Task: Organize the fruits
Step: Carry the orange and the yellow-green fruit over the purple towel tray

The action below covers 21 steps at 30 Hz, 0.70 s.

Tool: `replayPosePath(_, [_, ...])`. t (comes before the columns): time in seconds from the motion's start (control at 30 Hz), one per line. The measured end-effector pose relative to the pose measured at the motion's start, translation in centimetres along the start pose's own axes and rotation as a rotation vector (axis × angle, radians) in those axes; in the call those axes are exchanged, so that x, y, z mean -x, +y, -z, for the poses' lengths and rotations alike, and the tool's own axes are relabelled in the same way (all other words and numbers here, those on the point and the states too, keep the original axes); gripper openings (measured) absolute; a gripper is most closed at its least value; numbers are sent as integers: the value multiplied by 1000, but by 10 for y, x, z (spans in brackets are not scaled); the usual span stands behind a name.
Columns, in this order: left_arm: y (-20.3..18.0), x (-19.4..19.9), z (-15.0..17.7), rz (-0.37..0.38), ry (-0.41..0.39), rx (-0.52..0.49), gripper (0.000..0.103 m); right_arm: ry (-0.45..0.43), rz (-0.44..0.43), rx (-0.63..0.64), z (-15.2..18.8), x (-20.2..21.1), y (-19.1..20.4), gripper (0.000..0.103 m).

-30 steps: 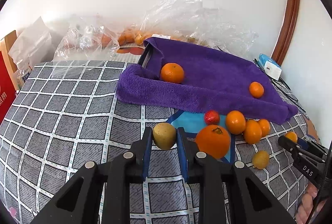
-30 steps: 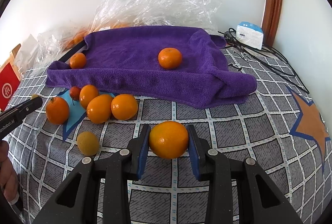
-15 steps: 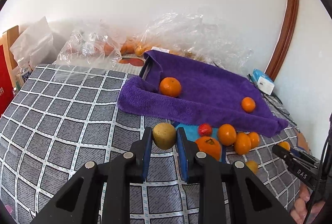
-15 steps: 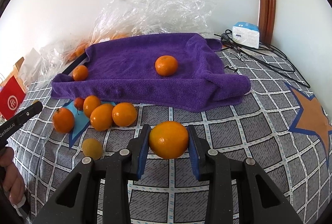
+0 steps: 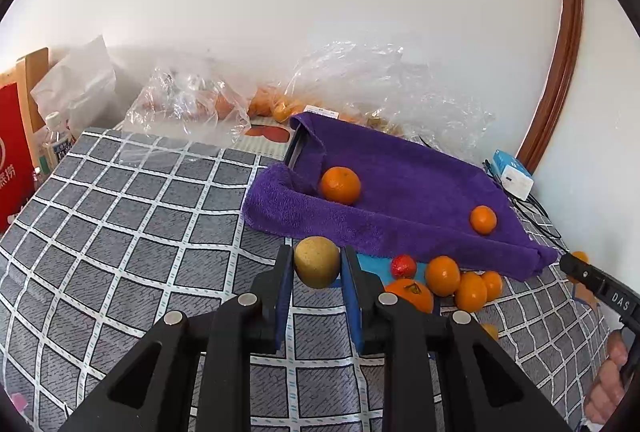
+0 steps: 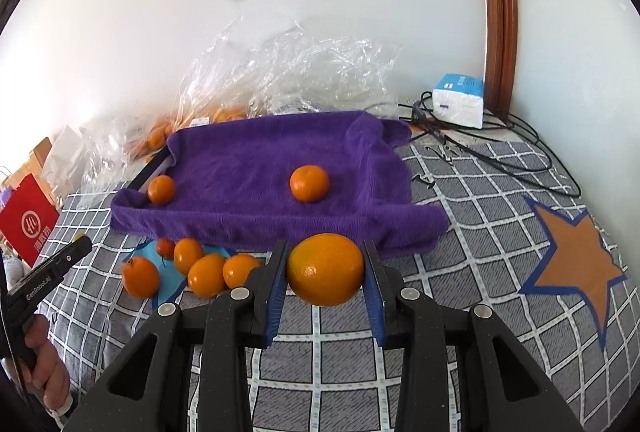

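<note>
Both grippers rose — left gripper [image 5: 317,264] clamps yellow-green fruit [image 5: 317,261], right gripper [image 6: 325,270] clamps orange [image 6: 325,269]

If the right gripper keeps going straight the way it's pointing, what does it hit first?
Probably the near folded edge of the purple towel, just beyond the big orange clamped in the right gripper. Past that edge lies a smaller orange on the towel. Depth is hard to judge through this lens.

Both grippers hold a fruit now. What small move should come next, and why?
Probably carry the right gripper forward over the purple towel and release there. It is shut on the large orange, clear of the cloth, and two oranges already lie on that towel.
</note>
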<state>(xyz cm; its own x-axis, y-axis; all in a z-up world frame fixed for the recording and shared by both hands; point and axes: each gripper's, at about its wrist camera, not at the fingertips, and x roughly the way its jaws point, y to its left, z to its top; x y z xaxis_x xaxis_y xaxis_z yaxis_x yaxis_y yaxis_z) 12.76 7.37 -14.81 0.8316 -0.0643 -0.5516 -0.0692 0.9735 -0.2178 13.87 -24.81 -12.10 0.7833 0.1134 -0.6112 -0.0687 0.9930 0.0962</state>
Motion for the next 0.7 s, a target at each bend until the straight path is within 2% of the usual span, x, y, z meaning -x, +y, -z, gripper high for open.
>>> replayPosePath(0.07, [1,-4,0,4,23,12,23,6,-7,-10,-5,-2,-2,35])
replayPosePath(0.13, [6,-6,-3,43,42,45,23,3,-9,-9,-11,-4,-2,35])
replayPosePath(0.23, [3,-1,-8,5,23,25,23,1,-4,1,-22,-7,-1,35])
replayPosePath(0.37, [1,9,-23,19,11,22,23,0,2,30,-39,-20,0,35])
replayPosePath(0.47, [-3,10,-36,-11,1,3,23,22,9,41,-48,-36,1,35])
replayPosePath(0.7, [-11,-9,-59,-28,34,2,23,82,8,79,-61,-75,6,35])
